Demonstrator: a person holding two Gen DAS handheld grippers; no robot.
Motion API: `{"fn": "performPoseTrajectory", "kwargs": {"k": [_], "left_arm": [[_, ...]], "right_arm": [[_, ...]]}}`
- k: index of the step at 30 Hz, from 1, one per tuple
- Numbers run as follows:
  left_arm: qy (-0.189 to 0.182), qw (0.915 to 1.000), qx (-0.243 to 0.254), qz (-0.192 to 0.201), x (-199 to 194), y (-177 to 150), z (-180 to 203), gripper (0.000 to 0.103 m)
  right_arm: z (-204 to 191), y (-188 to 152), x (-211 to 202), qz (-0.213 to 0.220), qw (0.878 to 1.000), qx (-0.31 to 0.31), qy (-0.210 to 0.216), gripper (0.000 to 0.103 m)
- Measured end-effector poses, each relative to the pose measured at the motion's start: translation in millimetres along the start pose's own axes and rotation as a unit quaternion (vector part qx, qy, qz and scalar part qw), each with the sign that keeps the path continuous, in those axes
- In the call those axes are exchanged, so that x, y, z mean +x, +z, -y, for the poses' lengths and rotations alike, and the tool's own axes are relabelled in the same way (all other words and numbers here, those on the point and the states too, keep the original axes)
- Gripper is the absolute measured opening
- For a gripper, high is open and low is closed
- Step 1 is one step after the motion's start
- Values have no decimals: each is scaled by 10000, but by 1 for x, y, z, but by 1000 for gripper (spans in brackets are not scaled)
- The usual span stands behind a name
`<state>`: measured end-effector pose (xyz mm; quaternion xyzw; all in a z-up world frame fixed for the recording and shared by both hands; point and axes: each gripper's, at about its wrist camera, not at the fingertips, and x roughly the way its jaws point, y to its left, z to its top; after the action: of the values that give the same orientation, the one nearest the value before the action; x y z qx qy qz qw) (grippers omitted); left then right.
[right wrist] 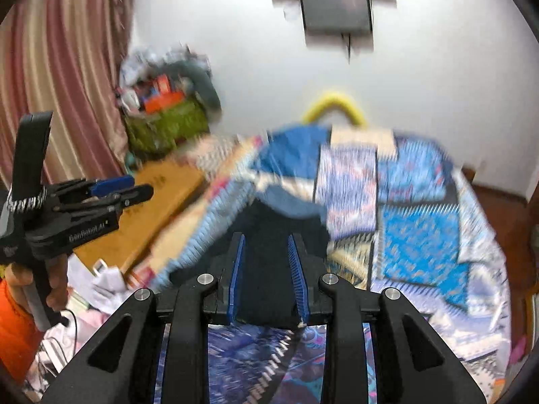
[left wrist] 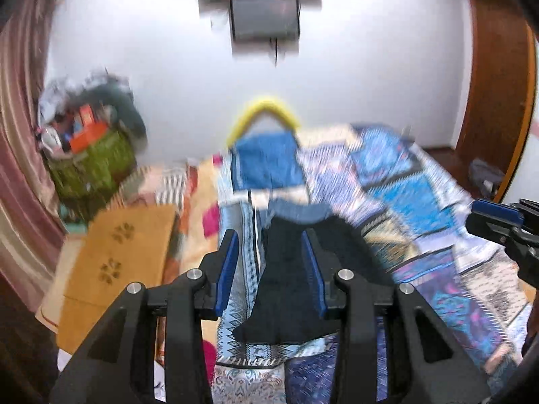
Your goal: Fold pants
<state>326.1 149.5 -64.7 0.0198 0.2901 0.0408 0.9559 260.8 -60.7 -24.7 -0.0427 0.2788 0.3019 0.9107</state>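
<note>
Dark navy pants (left wrist: 293, 279) lie on a patterned blue bedspread (left wrist: 421, 208); they also show in the right wrist view (right wrist: 269, 235). Both views are blurred by motion. My left gripper (left wrist: 269, 239) is open above the pants, its blue-padded fingers apart with cloth seen between them but not pinched. My right gripper (right wrist: 266, 239) is open above the pants too. The right gripper shows at the right edge of the left wrist view (left wrist: 498, 222). The left gripper shows at the left of the right wrist view (right wrist: 124, 188), held in a hand.
A folded blue garment (left wrist: 269, 165) lies farther up the bed by a yellow hanger (left wrist: 266, 114). A yellow-brown board (left wrist: 114, 262) lies left of the bed. A green basket of clutter (left wrist: 91, 155) stands by the striped curtain. A wooden door (left wrist: 498, 101) is at right.
</note>
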Motion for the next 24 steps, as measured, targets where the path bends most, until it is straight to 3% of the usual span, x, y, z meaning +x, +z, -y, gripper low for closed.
{"fn": "performPoseTrajectory", "kwargs": {"k": [8, 13, 15, 16, 18, 24], "left_arm": [[-191, 9930, 42, 1163, -159, -1, 19, 39], [-202, 9875, 11, 1564, -219, -24, 29, 39], [-105, 9848, -23, 1733, -238, -36, 33, 45], [-94, 9842, -31, 1769, -243, -41, 34, 49], [-162, 9833, -80, 1812, -254, -50, 36, 68], [-111, 9827, -175, 1839, -267, -67, 40, 94]], "right_arm": [[-50, 2, -135, 1250, 9918, -221, 154, 25], [-77, -18, -182, 1657, 9852, -441, 51, 25], [-82, -28, -195, 1779, 9833, -385, 3, 27], [-83, -31, -198, 1802, 9829, -370, -20, 30], [-84, -38, -204, 1829, 9824, -344, -134, 47], [-86, -51, -217, 1990, 9786, -291, -431, 85]]}}
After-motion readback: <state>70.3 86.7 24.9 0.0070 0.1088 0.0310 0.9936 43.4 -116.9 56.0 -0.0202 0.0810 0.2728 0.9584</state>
